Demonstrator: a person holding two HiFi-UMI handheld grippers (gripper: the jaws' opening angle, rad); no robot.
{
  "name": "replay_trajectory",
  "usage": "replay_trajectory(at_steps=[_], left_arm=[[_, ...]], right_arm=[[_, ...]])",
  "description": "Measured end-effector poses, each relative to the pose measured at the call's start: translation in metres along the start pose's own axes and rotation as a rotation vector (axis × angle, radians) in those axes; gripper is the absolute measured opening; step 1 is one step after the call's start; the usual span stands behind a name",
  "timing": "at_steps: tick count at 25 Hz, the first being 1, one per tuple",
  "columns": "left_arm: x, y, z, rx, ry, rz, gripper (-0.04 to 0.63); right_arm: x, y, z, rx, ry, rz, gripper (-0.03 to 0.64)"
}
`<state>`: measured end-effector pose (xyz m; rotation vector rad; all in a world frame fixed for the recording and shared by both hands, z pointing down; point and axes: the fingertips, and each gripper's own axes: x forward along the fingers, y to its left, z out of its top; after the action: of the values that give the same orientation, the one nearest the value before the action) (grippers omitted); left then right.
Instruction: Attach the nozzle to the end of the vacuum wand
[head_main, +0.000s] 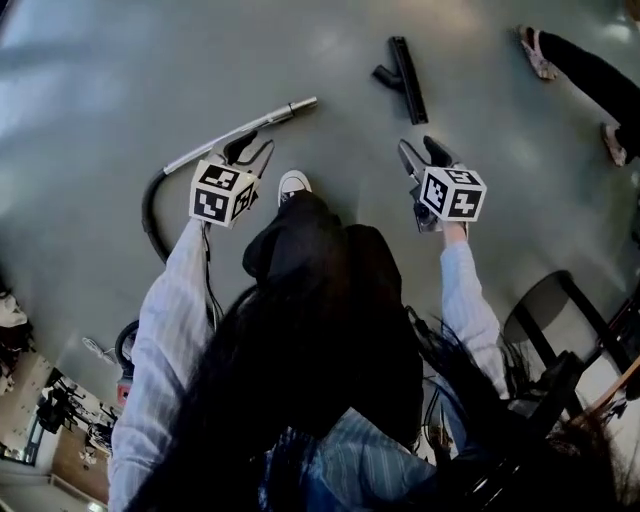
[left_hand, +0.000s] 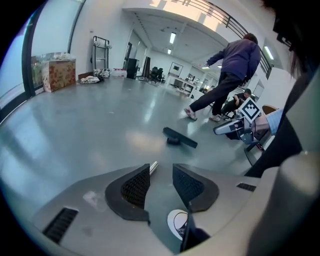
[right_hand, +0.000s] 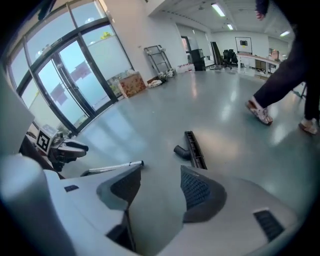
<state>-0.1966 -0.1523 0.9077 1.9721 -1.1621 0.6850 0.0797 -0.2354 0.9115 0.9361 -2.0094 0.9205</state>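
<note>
Head view: the left gripper (head_main: 252, 152) holds its jaws partly apart on nothing, with the vacuum wand (head_main: 240, 133) lying on the floor (head_main: 100, 70) just beyond their tips. The right gripper (head_main: 424, 152) has its jaws wide and empty. The nozzle (head_main: 402, 78) lies ahead of them on bare floor, well apart from the wand's end, and a person's legs (head_main: 585, 72) are farther off past the right jaw.
</note>
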Motion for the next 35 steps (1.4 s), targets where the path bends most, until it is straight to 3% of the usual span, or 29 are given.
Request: replay_trajectory(at_steps=[5,10,15,24,27,30,35], left_arm=[[0.056,0.035,-0.046,0.074,0.006,-0.010,0.161],[0.115,0.072,-0.078,0.197,0.050,0.011,0.199],[0.158,0.086,-0.109,0.303,0.134,0.032,0.219],[0.179,0.089,-0.128,0.415,0.231,0.071,0.225],[0.183,0.094,-0.131,0.414,0.244,0.076,0.225],[0.183,0.096,-0.130,0.410,0.253,0.077,0.224],[0.185,0.098,-0.127,0.452,0.289,0.103,0.224]], right_arm=[[0.064,-0.051,-0.016,-0.132,-0.005,-0.080,0.266],[0.119,-0.087,-0.006,-0.253,-0.059,-0.070,0.276],[0.152,-0.116,-0.004,-0.384,-0.034,-0.098,0.282],[0.180,-0.141,-0.012,-0.476,0.106,-0.139,0.284],[0.196,-0.143,-0.008,-0.519,0.152,-0.151,0.282],[0.205,-0.144,0.001,-0.511,0.177,-0.175,0.282],[0.214,-0.158,0.003,-0.461,0.244,-0.289,0.281]])
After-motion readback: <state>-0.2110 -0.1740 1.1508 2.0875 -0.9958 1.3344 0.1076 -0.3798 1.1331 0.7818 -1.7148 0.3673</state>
